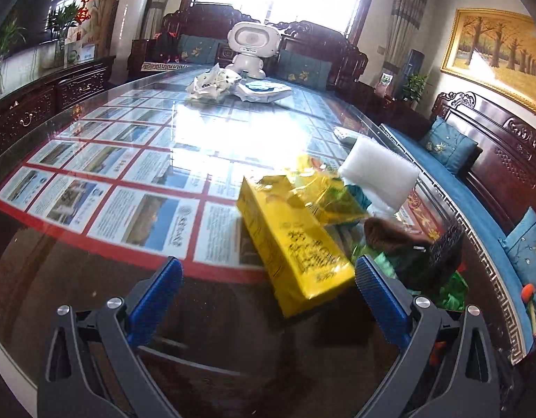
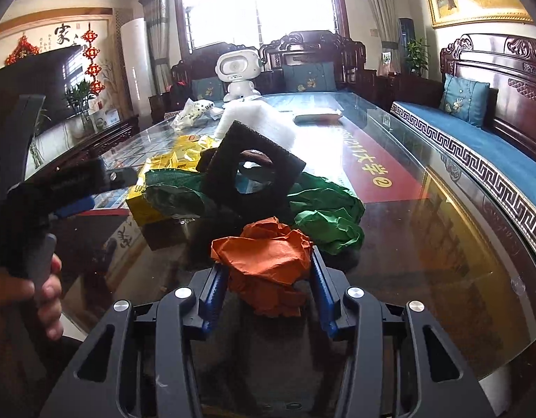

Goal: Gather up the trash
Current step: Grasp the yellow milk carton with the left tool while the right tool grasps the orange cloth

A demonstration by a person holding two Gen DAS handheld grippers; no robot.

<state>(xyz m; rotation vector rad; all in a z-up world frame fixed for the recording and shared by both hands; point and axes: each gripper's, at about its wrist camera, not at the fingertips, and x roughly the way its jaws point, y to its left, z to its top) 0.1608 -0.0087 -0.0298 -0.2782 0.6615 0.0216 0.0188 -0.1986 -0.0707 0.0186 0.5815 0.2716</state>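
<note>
A pile of trash lies on the glass table. In the left wrist view a yellow box point(image 1: 295, 247) lies just ahead of my open left gripper point(image 1: 268, 278), with a yellow wrapper point(image 1: 323, 191), white foam point(image 1: 379, 170) and a black foam piece point(image 1: 442, 247) behind it. In the right wrist view my right gripper point(image 2: 268, 271) is shut on a crumpled orange paper point(image 2: 264, 257). Behind it are crumpled green paper point(image 2: 327, 216), a black foam square with a hole point(image 2: 257, 174), the yellow box point(image 2: 142, 205) and white foam point(image 2: 257, 122).
A white toy robot point(image 1: 250, 48) and crumpled white bags point(image 1: 212, 83) sit at the table's far end. A flat packet point(image 2: 316, 116) lies far right. Carved wooden sofas with blue cushions point(image 2: 466, 97) line the right side. The left gripper and hand point(image 2: 34, 216) show at left.
</note>
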